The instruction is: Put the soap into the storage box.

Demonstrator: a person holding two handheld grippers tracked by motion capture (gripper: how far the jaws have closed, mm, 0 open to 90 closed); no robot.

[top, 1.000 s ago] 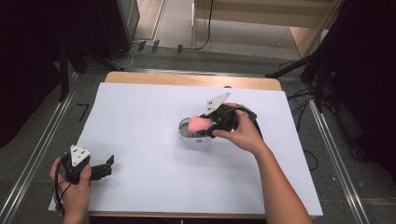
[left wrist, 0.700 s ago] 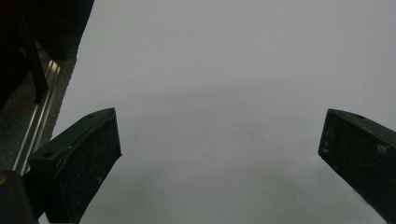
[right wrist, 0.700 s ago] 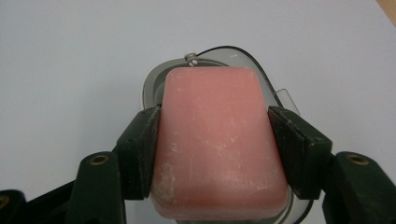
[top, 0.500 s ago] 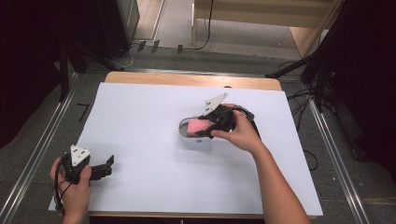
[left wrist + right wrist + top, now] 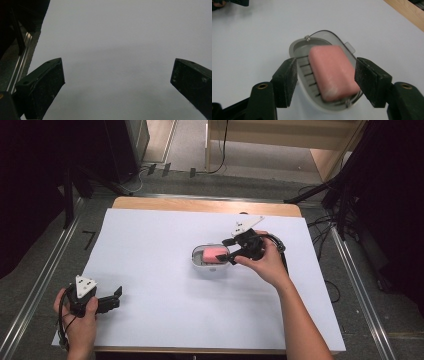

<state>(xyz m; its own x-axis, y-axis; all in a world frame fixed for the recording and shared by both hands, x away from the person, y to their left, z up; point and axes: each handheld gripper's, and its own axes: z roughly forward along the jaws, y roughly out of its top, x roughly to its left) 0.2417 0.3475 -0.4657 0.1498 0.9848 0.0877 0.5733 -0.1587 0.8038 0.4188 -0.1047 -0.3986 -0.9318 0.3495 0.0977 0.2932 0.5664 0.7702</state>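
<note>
A pink bar of soap [image 5: 215, 253] lies in a grey oval soap dish [image 5: 200, 265] near the middle of the white table. My right gripper [image 5: 224, 249] sits at the dish's right end. In the right gripper view its jaws flank the soap [image 5: 332, 70] without pressing on it, and a gap shows at the left pad [image 5: 287, 80]. These jaws have just been opening, so my right gripper [image 5: 325, 65] is open. The dish rim [image 5: 297, 46] curves behind the soap. My left gripper [image 5: 118, 298] rests at the near left corner. There my left gripper [image 5: 117, 65] is open wide, with bare table between its jaws.
White sheet [image 5: 150, 245] covers the table, with a wooden strip [image 5: 200, 204] along the far edge. Metal rails [image 5: 30, 305] run down both sides. Cables [image 5: 320, 222] lie past the right edge, and dark equipment stands at the back.
My right gripper has drawn back to the right, off the soap, which stays lying in the dish. The left hand has not moved.
</note>
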